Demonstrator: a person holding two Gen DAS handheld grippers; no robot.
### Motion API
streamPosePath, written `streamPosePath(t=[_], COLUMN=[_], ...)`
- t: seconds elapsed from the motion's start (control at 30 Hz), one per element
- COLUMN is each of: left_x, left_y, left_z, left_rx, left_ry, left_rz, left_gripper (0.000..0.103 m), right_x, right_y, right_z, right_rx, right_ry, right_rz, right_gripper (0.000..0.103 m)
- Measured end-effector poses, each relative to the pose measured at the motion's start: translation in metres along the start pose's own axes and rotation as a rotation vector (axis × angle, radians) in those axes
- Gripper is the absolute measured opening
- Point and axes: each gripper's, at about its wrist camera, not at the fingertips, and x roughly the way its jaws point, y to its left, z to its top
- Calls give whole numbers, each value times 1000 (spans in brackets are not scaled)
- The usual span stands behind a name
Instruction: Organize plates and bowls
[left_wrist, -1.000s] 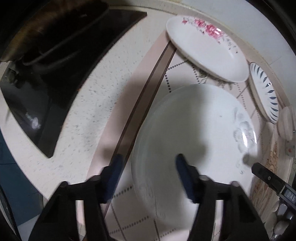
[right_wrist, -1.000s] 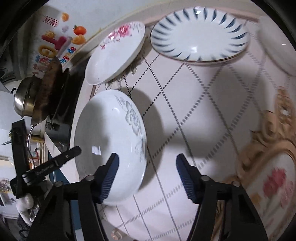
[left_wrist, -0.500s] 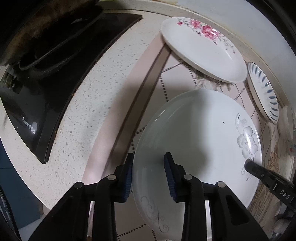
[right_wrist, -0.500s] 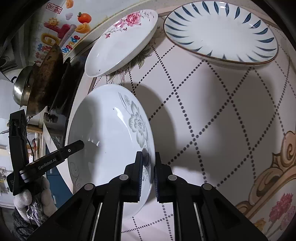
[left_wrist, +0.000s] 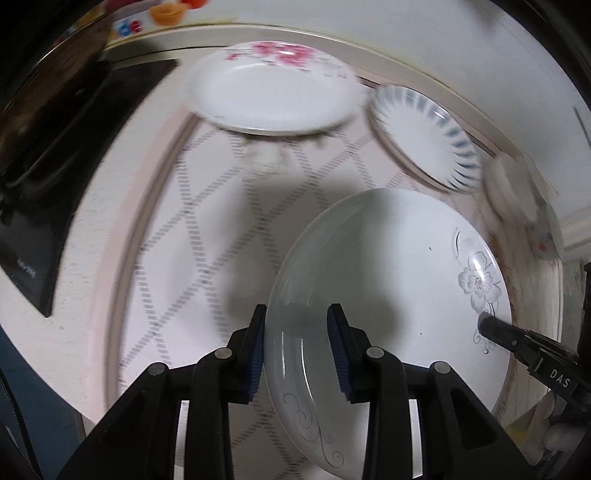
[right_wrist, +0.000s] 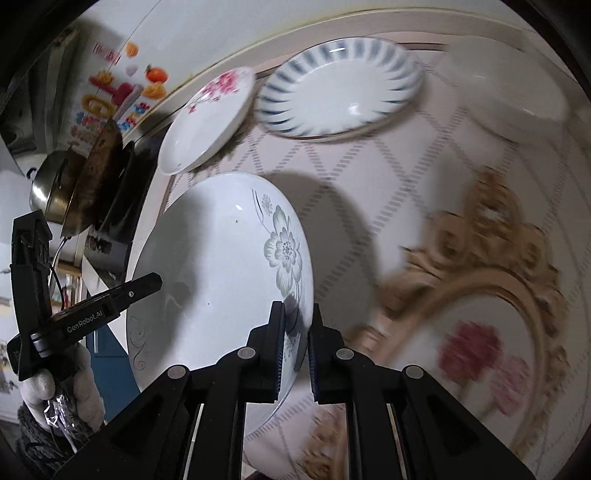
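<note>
A large white plate with a grey flower (left_wrist: 399, 280) is held off the counter between both grippers. My left gripper (left_wrist: 297, 350) is shut on its near rim. My right gripper (right_wrist: 295, 343) is shut on the opposite rim, beside the grey flower (right_wrist: 284, 254); the plate's face shows in the right wrist view (right_wrist: 214, 266). A white plate with pink flowers (left_wrist: 273, 96) (right_wrist: 207, 118) and a blue-striped plate (left_wrist: 424, 136) (right_wrist: 340, 88) lie at the back of the counter.
A patterned mat (left_wrist: 207, 206) covers the counter. A black cooktop (left_wrist: 40, 206) with a pan lies to the left. A small white bowl (left_wrist: 513, 192) (right_wrist: 513, 96) sits at the back right. A mat with a gold frame and red roses (right_wrist: 480, 317) lies right.
Both grippers closed on the grey-flower plate's rims and lifted it. It has moved right and away from the cooktop; the views are blurred with motion.
</note>
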Motion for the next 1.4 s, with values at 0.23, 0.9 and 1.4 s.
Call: streamPosePath(t=[0.23, 0.9, 1.4], left_x=[24, 61, 57], left_y=[-59, -110, -122], left_z=[2, -2, -2], left_rx=[70, 149, 150], left_ry=[37, 78, 73], left_rz=[-47, -2, 4], left_gripper=[29, 29, 29], right_x=[-38, -58, -47], right_y=[-58, -118, -115], right_z=[-28, -60, -52], right_rx=[86, 180, 170], right_ry=[-45, -96, -8], right_rz=[-55, -98, -103], right_gripper=[13, 13, 18])
